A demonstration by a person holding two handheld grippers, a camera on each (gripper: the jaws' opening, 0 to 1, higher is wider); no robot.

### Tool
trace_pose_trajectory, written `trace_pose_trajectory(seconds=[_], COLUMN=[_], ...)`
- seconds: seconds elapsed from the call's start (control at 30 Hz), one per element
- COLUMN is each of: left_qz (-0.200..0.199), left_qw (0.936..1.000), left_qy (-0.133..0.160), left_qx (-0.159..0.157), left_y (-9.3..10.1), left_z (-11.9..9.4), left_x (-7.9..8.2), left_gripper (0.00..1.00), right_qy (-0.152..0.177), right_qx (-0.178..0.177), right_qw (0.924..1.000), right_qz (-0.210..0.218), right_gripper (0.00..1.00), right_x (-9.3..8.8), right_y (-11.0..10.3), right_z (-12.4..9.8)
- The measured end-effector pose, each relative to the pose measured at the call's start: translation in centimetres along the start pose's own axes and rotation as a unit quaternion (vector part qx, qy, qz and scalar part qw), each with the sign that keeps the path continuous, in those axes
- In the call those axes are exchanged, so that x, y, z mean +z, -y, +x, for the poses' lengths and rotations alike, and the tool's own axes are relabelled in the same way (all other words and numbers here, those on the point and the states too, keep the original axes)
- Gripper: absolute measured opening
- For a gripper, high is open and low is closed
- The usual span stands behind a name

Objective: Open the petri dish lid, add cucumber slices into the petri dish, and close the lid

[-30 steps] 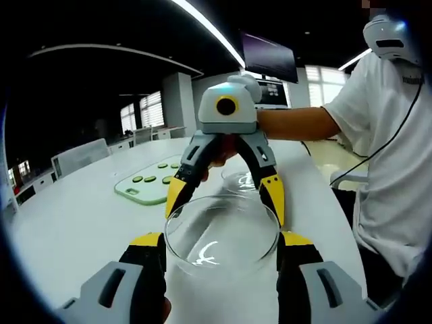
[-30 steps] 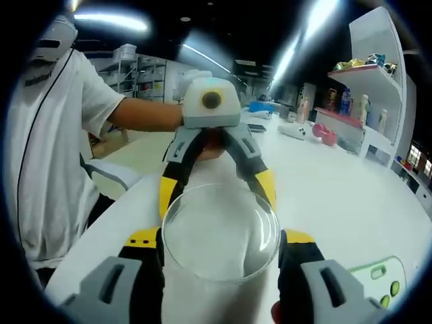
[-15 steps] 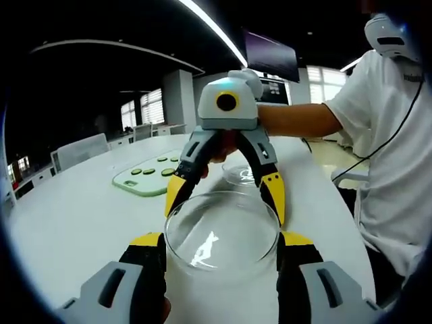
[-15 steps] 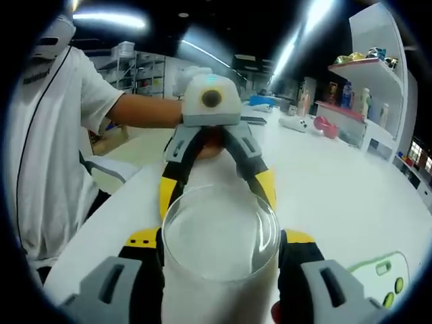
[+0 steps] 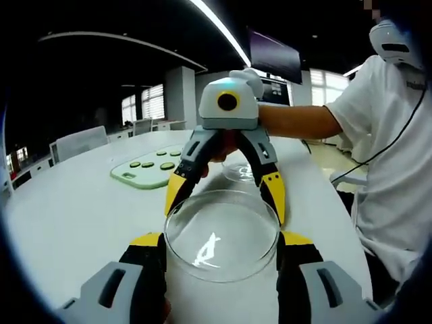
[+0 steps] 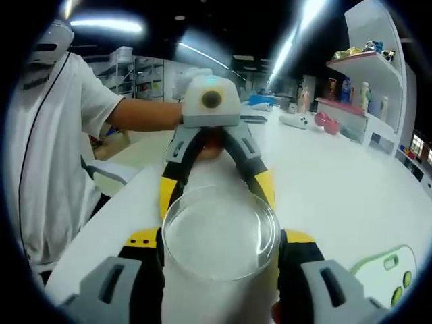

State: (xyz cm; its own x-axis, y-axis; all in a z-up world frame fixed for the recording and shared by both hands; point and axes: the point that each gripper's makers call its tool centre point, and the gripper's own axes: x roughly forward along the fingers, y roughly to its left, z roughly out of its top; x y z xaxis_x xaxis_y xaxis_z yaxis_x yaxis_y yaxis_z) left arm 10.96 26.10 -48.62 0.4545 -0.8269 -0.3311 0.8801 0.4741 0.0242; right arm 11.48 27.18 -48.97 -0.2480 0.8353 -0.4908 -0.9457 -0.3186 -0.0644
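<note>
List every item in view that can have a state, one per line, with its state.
petri dish lid: off the dish, held in the air between both grippers
left gripper: shut on the petri dish lid
right gripper: shut on the petri dish lid from the opposite side
petri dish: uncovered on the table, no slices visible inside
cucumber slices: lying on the green board
</note>
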Motion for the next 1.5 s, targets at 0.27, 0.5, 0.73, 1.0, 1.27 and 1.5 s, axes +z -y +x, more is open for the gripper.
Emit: trace_pose_trajectory(seconds=[0.27, 0.5, 0.73, 1.0, 1.27, 1.5], left_qz=[-0.011, -0.002, 0.003, 0.013, -0.002, -0.006], left_qw=[0.9999, 0.9998, 0.9995, 0.9965, 0.9839, 0.9671], left_qy=[0.003, 0.017, 0.031, 0.065, 0.118, 0.145], left_qx=[-0.001, -0.002, 0.001, 0.050, 0.134, 0.209], left_y=[-0.1, 0.0, 0.3, -0.8, -2.7, -4.8], left_z=[-0.1, -0.6, -0.9, -1.6, -1.7, -2.7], left_x=[-0.2, -0.2, 0.7, 2.8, 5.7, 7.3], left_gripper=[0.66, 0.66, 0.70, 0.73, 0.73, 0.72], right_qy=[-0.001, 0.007, 0.025, 0.073, 0.137, 0.153], right_qx=[-0.001, -0.005, -0.012, -0.101, -0.231, -0.360], right_qw=[1.0000, 0.9999, 0.9996, 0.9916, 0.9609, 0.9173], right_qz=[-0.002, 0.008, 0.004, 0.033, 0.067, 0.077], right_gripper=[0.68, 0.70, 0.74, 0.71, 0.72, 0.71], right_x=[-0.1, 0.2, 1.3, 2.8, 4.1, 4.0], right_y=[0.1, 0.2, -0.3, 1.7, 4.1, 5.9], right_z=[0.1, 0.1, -0.4, -2.1, -6.3, -11.9])
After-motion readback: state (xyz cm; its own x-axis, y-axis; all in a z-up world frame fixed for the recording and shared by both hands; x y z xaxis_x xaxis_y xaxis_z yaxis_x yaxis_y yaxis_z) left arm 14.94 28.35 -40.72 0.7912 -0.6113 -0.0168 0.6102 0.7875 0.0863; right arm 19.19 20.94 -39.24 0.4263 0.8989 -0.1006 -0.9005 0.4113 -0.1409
